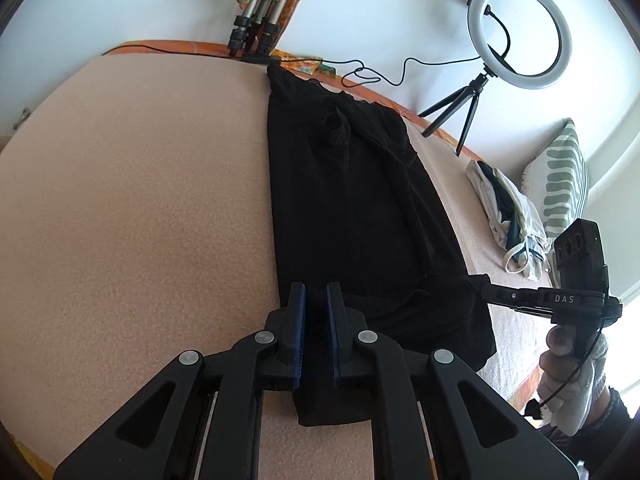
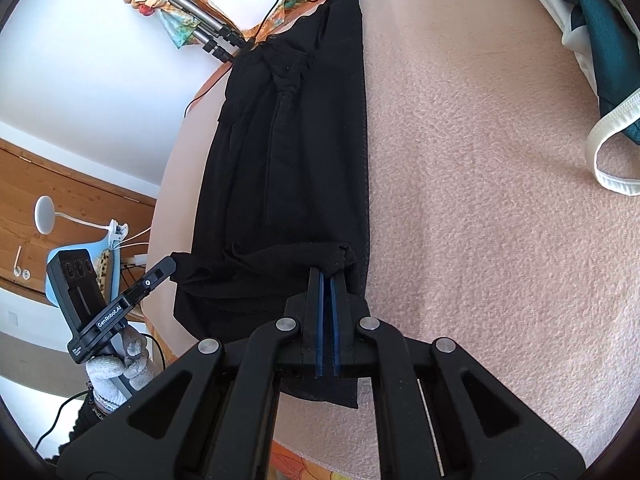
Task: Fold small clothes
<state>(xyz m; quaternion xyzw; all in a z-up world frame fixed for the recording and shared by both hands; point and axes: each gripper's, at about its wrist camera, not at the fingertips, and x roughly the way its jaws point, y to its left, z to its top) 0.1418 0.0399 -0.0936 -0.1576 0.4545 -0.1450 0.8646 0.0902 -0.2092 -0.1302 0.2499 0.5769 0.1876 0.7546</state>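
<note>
Pink blanket [image 1: 140,200] on the bed, black garment [image 1: 360,208] running to its far edge. Left gripper [image 1: 316,300] slightly parted around the near hem; right gripper [image 2: 328,276] pinches that hem.

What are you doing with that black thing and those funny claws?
A person is folding a black garment on a pink blanket, with a claw-like gripper in each gloved hand. The right gripper is pinched shut on the cloth at its near end. The left gripper has black cloth between its jaws, with a small gap showing. More clothes wait in a heap beside it, near a ring light.
</note>
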